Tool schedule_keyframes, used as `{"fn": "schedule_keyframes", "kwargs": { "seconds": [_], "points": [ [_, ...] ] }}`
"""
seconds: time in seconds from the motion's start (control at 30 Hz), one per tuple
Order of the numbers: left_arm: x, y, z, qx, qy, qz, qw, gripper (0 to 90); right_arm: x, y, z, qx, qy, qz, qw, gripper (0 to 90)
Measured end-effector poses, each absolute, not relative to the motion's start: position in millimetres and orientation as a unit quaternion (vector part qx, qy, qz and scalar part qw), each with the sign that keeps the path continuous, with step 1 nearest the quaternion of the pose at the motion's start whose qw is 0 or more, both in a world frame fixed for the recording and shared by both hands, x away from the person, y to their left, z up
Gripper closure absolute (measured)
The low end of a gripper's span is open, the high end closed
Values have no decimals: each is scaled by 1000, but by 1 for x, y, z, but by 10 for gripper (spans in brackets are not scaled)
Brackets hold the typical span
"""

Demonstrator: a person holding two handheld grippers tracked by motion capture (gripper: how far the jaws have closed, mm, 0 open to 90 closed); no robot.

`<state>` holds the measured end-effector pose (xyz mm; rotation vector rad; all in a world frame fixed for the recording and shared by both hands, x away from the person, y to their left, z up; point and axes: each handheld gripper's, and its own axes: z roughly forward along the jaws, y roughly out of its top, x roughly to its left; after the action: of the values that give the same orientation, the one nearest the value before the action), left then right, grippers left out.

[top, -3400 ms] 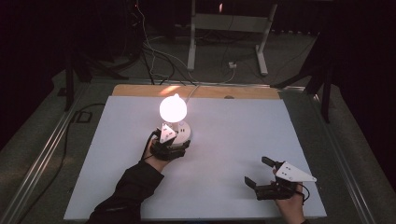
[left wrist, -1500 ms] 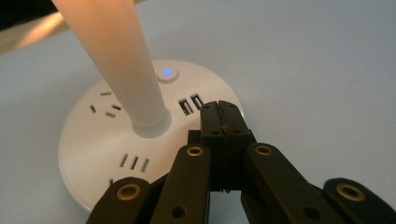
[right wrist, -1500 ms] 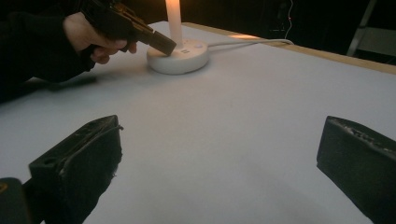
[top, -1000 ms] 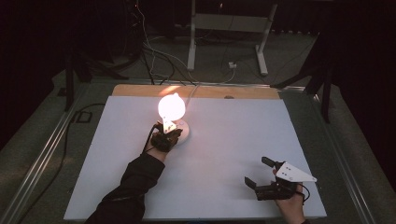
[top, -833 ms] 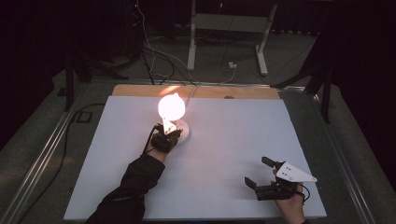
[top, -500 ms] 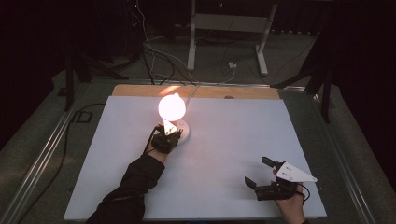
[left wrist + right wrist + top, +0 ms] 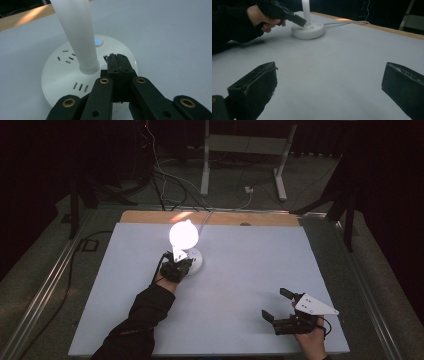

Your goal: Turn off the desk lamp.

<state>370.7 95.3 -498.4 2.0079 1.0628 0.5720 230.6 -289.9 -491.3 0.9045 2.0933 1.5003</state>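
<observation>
Lamp (image 7: 184,236) stands lit on the counter (image 7: 250,270), its round white base (image 7: 75,72) directly under and ahead of my left gripper (image 7: 117,65), its white stem (image 7: 77,35) rising just to the left of the jaws. That gripper is clenched with nothing between the jaws, and the closed tips sit over the top of the base, near the small glowing blue button (image 7: 98,41); I cannot tell whether they touch the plastic. My right gripper (image 7: 329,82) rests well apart from the lamp, jaws spread wide and empty above bare counter.

I judge I am working the switch. The risk is pressing off-centre: the tips lie nearer the socket slots (image 7: 108,55) than the button, so a push here could miss the switch or catch a slot. A hard or slanted push could also slide the light base across the smooth counter or rock the tall stem, and the white cord (image 7: 347,23) running off beyond the base could tug it askew.

No containers are on the counter, so nothing is held inside anything.
</observation>
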Motion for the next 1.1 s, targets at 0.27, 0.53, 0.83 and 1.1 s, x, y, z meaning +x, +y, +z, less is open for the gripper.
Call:
{"fn": "schedule_keyframes", "kwargs": {
  "seconds": [0.27, 0.53, 0.83, 1.1],
  "points": [
    [369, 92, -501, 793, 412, 228, 387, 900, 230, -290, -491, 324, 751, 538, 206, 0],
    [372, 96, -507, 789, 420, 221, 390, 900, 230, -290, -491, 323, 751, 538, 205, 0],
    [372, 93, -509, 794, 410, 222, 389, 900, 230, -290, -491, 323, 752, 537, 204, 0],
    [371, 91, -510, 800, 398, 230, 386, 900, 231, -289, -492, 323, 753, 535, 203, 0]
  ]
}}
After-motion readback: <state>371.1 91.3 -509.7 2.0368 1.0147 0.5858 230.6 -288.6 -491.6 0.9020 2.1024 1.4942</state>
